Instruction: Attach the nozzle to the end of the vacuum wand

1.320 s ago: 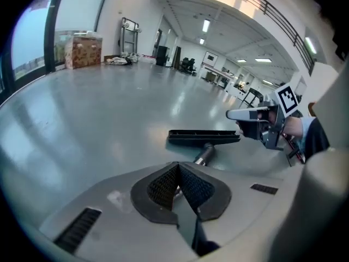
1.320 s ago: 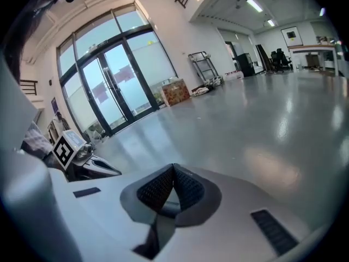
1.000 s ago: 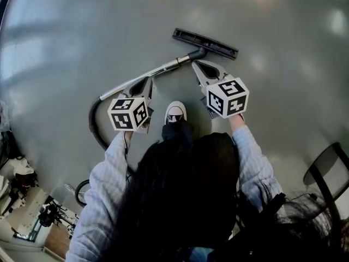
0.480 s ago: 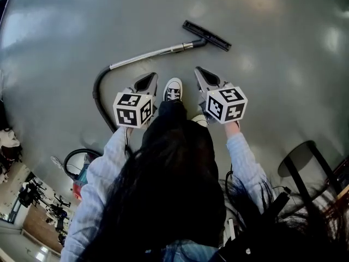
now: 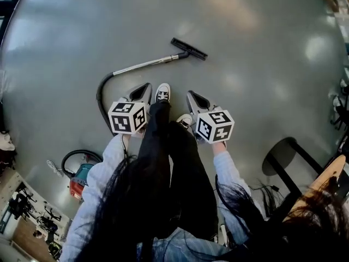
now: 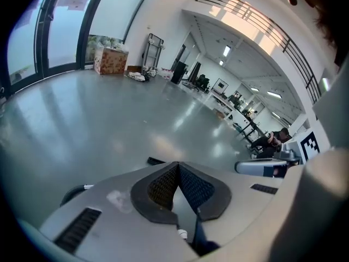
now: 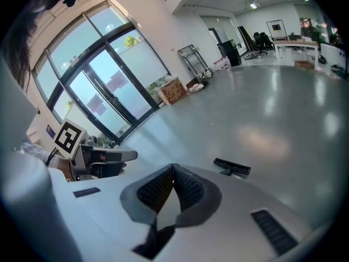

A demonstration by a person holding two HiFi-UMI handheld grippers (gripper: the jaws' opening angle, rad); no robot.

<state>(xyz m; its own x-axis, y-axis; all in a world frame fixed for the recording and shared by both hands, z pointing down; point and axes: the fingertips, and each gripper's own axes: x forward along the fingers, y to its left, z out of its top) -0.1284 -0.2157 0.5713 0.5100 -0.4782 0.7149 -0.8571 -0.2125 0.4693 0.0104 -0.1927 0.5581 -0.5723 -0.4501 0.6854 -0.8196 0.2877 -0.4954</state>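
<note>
The left gripper point(image 5: 145, 87) and right gripper point(image 5: 192, 96), both closed and empty, have lifted away. The nozzle point(image 5: 188, 48) looks joined to the wand point(image 5: 144, 65) on the floor point(image 5: 262, 64), so the task is likely done.

Hose point(image 5: 100, 100) end (behind left hand-held gripper point(image 5: 143, 90))

Both grippers rise away from the floor. The left hand-held gripper point(image 5: 143, 91), a second ago just beside the vacuum wand point(image 5: 146, 65), now hangs well short of it. The right hand-held gripper point(image 5: 194, 99), then close to where the wand meets the nozzle point(image 5: 188, 48), now hangs beside the person's shoes point(image 5: 162, 93). Wand and nozzle look smaller and farther off. The vacuum body point(image 5: 80, 177) comes into view at lower left.
</note>
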